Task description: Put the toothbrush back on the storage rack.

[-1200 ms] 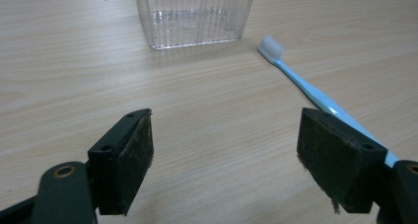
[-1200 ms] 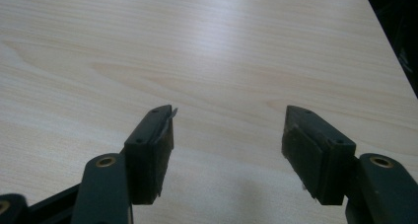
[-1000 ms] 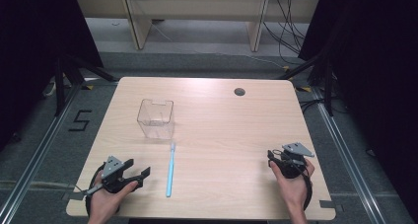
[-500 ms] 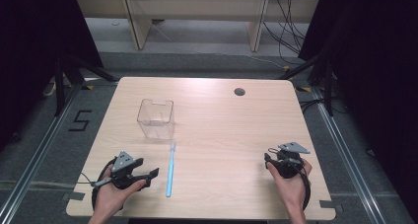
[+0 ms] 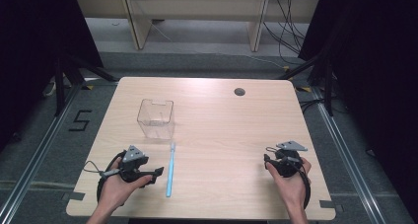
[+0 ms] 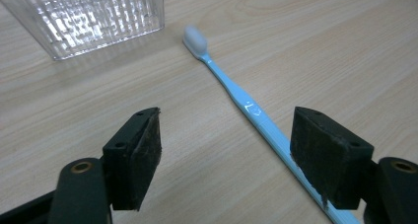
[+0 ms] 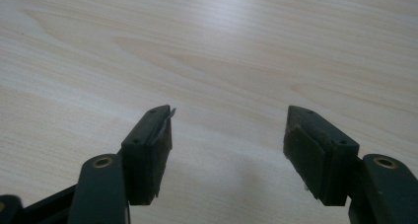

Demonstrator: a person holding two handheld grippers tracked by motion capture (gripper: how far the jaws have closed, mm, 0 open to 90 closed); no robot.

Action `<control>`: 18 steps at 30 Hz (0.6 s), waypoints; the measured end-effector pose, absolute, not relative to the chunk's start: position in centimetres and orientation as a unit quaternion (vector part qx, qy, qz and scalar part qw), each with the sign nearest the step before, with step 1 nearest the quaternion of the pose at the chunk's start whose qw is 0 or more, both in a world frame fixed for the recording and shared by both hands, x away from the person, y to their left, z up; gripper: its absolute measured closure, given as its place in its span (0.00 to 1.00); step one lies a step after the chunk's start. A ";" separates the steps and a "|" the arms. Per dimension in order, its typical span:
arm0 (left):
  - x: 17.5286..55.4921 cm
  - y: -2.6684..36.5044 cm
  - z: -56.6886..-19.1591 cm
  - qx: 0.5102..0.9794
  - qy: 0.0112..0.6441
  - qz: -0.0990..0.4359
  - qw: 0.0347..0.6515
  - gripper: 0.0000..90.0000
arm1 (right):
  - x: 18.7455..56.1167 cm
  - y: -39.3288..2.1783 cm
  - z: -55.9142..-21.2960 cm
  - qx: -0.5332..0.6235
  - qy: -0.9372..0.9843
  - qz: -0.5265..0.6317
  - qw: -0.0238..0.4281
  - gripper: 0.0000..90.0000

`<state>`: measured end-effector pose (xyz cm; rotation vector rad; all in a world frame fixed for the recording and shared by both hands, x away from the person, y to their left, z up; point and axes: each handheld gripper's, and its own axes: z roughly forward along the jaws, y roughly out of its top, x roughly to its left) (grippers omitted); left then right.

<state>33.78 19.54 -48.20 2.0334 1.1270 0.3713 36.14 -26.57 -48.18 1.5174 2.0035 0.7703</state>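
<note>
While both of the person's hands rest near the front edge of the pale wooden desk (image 5: 222, 115), nothing is being gripped. The left claw (image 5: 156, 171) lies low on the left side, its jaws spread apart and pointing toward a light blue toothbrush (image 5: 170, 168) just beside it. From the left claw's own camera, the left claw (image 6: 224, 150) is released, and the toothbrush (image 6: 236, 93) runs slantwise across the desk (image 6: 320, 46); the handle passes close by the right-hand jaw, whose pad hides its lower stretch, so I cannot tell whether the two touch. The white bristle end points toward a clear ribbed plastic box (image 6: 93, 17), only the lower corner of which fits in that view.

From above, the box (image 5: 156, 118) stands upright just beyond the brush head, apart from it. A small dark round hole (image 5: 239, 92) sits in the desk near the far edge.

The right claw (image 5: 268, 161) is held well apart on the right side, with a grey three-cornered plate on top. Its own camera shows the right claw (image 7: 226, 145) released too, with only bare wood grain (image 7: 207, 46) between the jaws. Both forearms are cut off at the bottom of the high view.
</note>
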 end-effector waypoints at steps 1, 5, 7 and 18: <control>33.9 19.4 -48.0 0.804 0.438 0.146 0.375 0.31 | 36.1 -26.5 -48.1 0.562 0.736 0.283 0.249 0.40; 34.4 18.8 -47.6 0.820 0.432 0.134 0.350 0.32 | 36.3 -26.4 -48.2 0.548 0.743 0.288 0.254 0.40; 34.8 18.5 -47.5 0.825 0.433 0.132 0.339 0.33 | 36.3 -26.2 -48.1 0.552 0.742 0.285 0.252 0.41; 36.0 16.4 -48.0 0.832 0.449 0.106 0.307 0.38 | 36.2 -26.0 -47.8 0.544 0.750 0.279 0.253 0.41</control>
